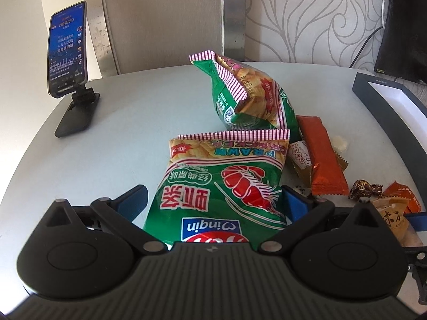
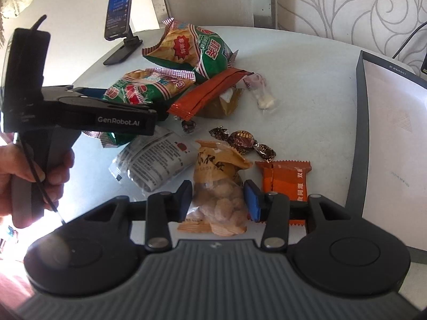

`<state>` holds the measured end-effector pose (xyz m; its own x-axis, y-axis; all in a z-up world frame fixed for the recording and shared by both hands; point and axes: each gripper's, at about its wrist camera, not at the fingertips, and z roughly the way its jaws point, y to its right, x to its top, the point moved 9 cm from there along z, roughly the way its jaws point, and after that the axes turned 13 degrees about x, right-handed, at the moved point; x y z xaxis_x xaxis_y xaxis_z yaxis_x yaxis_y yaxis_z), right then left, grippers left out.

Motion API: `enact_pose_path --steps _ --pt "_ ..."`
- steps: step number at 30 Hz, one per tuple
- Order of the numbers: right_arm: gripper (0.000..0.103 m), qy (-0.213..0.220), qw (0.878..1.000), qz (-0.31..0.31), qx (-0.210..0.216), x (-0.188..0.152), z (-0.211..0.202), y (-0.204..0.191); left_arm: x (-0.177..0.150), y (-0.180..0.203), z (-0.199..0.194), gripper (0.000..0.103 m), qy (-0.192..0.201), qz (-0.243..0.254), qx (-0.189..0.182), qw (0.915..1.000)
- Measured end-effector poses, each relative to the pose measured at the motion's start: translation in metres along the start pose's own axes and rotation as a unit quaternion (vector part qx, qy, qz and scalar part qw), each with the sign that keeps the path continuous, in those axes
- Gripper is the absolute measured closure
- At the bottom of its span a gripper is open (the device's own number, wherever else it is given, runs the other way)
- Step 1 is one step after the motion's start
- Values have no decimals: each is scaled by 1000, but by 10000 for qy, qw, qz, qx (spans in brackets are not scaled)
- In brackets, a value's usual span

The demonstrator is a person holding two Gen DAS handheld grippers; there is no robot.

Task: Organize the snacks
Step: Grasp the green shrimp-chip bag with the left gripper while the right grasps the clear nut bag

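Fingers (image 2: 186, 196) of right gripper (image 2: 218, 200) narrow, pads close against both sides of nut bag (image 2: 217, 176) lying on table (image 2: 307, 122); pressing or only touching, cannot tell. Left gripper (image 1: 213, 202) wide, straddling near prawn cracker bag (image 1: 218, 186), left pad clear of it. Second cracker bag (image 1: 250, 93) propped just behind. Orange packets (image 1: 323, 157) and brown sweets (image 2: 241, 140) scattered between bags and open box (image 2: 387, 133) at right edge. Phone (image 1: 66, 48) on stand, far left
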<state>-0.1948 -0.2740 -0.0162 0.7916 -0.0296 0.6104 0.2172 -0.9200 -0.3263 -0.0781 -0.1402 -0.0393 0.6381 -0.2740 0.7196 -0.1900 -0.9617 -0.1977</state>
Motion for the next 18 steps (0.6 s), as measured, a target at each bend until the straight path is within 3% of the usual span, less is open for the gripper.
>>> enact_pose_path --steps 4,6,14,18 --pt "56 -32 10000 -43 -21 0 1 -1 0 0 0 0 1 -22 -105 9999" --pt "56 -40 10000 -43 -25 0 2 -1 -1 1 -1 8 -11 -21 -182 9998" --pt "56 -65 9999 -41 -70 0 3 -2 -1 -3 0 7 -77 -182 -265 9995" --pt "56 -77 9999 -80 -104 1 5 -2 2 0 2 10 -38 -15 -192 9998"
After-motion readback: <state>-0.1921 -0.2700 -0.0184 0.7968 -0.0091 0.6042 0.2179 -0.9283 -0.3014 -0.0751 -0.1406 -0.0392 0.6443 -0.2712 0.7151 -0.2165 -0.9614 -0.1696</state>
